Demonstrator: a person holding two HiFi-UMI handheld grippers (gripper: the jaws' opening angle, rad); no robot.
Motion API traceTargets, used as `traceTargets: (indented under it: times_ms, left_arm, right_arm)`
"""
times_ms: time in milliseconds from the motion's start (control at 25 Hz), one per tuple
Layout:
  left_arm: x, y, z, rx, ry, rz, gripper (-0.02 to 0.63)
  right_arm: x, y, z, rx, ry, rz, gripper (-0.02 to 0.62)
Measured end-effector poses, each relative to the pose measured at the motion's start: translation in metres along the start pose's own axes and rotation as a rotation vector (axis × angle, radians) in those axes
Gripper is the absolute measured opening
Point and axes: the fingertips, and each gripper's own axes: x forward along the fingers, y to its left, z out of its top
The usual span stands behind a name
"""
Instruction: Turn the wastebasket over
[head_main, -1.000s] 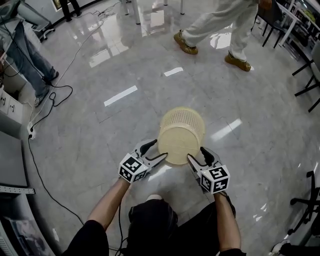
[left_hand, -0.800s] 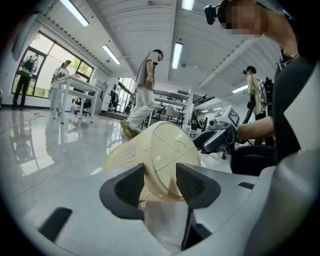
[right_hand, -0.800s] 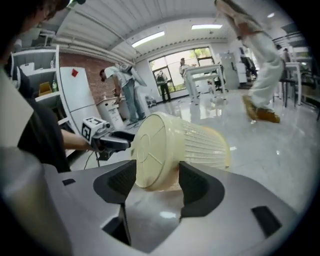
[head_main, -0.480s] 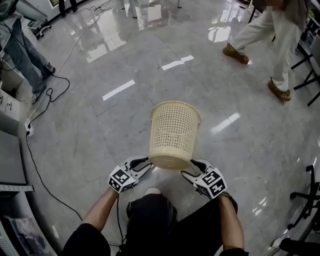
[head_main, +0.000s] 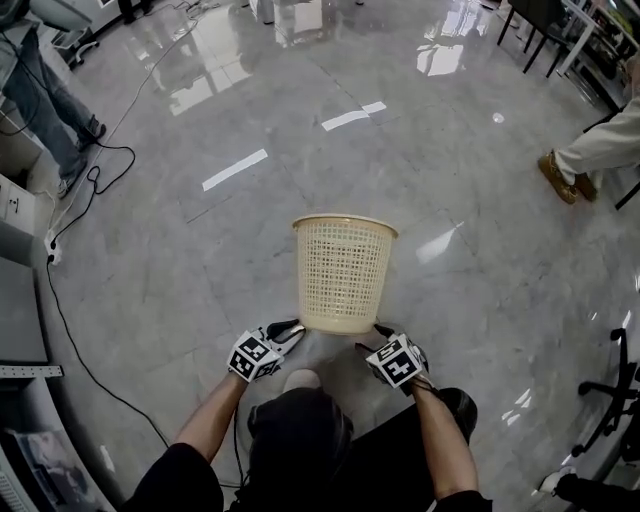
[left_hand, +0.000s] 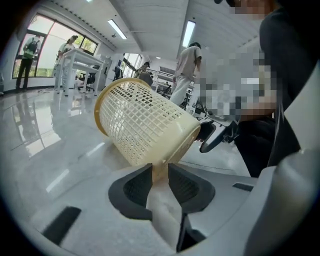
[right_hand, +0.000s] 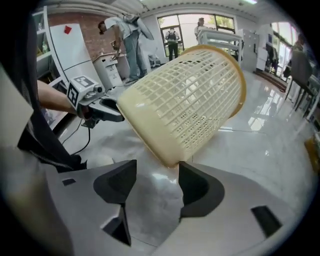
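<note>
Wastebasket (head_main: 343, 270) sits mid-floor (head_main: 170, 260), right in front of the person's knees. Mouth is up & tipped away, base toward both tongs. Left gripper (head_main: 292, 328): jaws have just been closing and are now nipped on the base rim, left side. Right gripper (head_main: 370, 338): jaws apart, base edge just by one jaw, not pinched. Can't tell if the base touches the floor yet. Step, I'd say: tail end of the flip, basket abt upright and being set down. Next prob needs the base eased flat, then left jaws let go & both tongs backed off w/o nudging it. It looks light and likely tips easily.
</note>
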Motion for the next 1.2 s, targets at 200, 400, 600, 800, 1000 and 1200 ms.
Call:
traceTargets:
  times_ms: [200,400,600,800,1000,1200]
  left_arm:
    - [0.002,0.002,-0.02,-0.052,0.004,0.017,0.103]
    - [-0.002,0.006,-0.019,-0.059,-0.007,0.022,0.104]
    - [-0.03,0.035,-0.012,-0.137,-0.062,0.063,0.123]
    - [-0.047,0.059,0.03,-0.127,-0.133,0.037,0.226]
    - [-0.036,0.071,0.083,-0.112,-0.176,-0.049,0.342]
    - [-0.007,0.081,0.118,-0.148,-0.194,-0.101,0.381]
  right_arm:
    - [0.022,0.009,-0.017,-0.067,0.086,0.007,0.27]
    - [0.019,0.002,-0.016,-0.088,0.08,-0.007,0.265]
    - [-0.001,-0.004,-0.007,-0.018,0.002,0.0,0.265]
    - [-0.043,-0.024,0.043,0.121,-0.235,-0.011,0.267]
    - [-0.069,-0.064,0.088,0.258,-0.404,-0.034,0.268]
    - [-0.063,-0.086,0.118,0.366,-0.443,0.017,0.283]
